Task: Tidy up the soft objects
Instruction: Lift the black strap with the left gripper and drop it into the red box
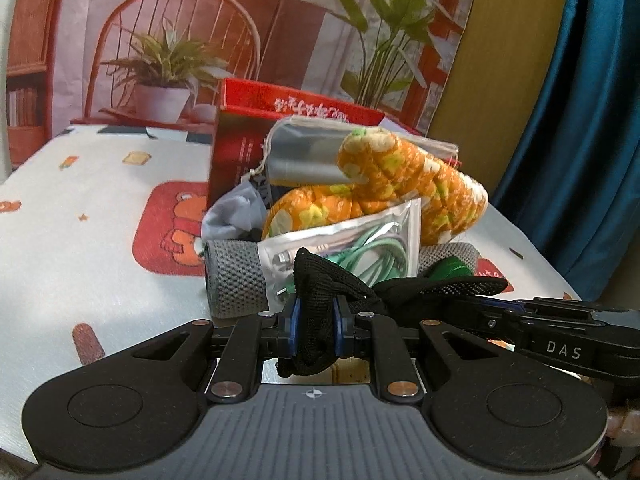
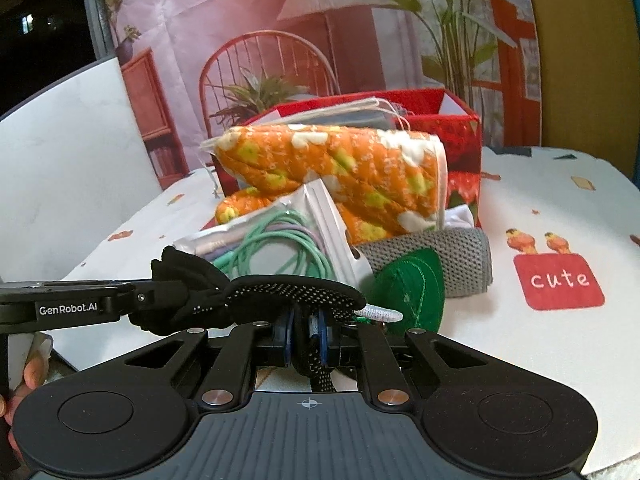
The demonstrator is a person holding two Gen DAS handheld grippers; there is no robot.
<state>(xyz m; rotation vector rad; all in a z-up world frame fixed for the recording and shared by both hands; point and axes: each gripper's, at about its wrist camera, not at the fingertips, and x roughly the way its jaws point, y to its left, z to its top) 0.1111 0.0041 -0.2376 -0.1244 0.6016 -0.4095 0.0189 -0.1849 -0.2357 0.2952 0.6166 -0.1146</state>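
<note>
The left hand-held gripper (image 1: 315,320) is almost fully closed, and its two blue pads pinch one end of a black knitted glove (image 1: 320,292). The right hand-held gripper (image 2: 306,336) is closed nearly as far, and it grips the other end of the same black glove (image 2: 280,292), the part with small white dots. The glove stretches between the two grippers, just above the counter (image 1: 80,264), which carries a white cloth with cartoon pictures. In the right wrist view the left gripper comes in from the left side, and fingers of a hand (image 2: 34,372) show at the left edge below it.

Just behind the glove stands a silver plastic pouch (image 1: 360,248) with coiled green cables inside. It leans against a grey mesh basket (image 1: 236,280). A green round piece (image 2: 416,280) lies in front of the basket on the right side, just beside the right gripper. An orange quilted cloth with yellow and white flowers (image 1: 400,184) is piled in the basket and hangs over its rim. A light grey cloth (image 1: 232,212) lies at the left end of the basket.

Behind the basket stands a red box (image 2: 460,136), and some flat grey pouches with strings (image 1: 304,152) lean on it. A printed backdrop (image 1: 180,40) with a chair and plants closes the scene.
</note>
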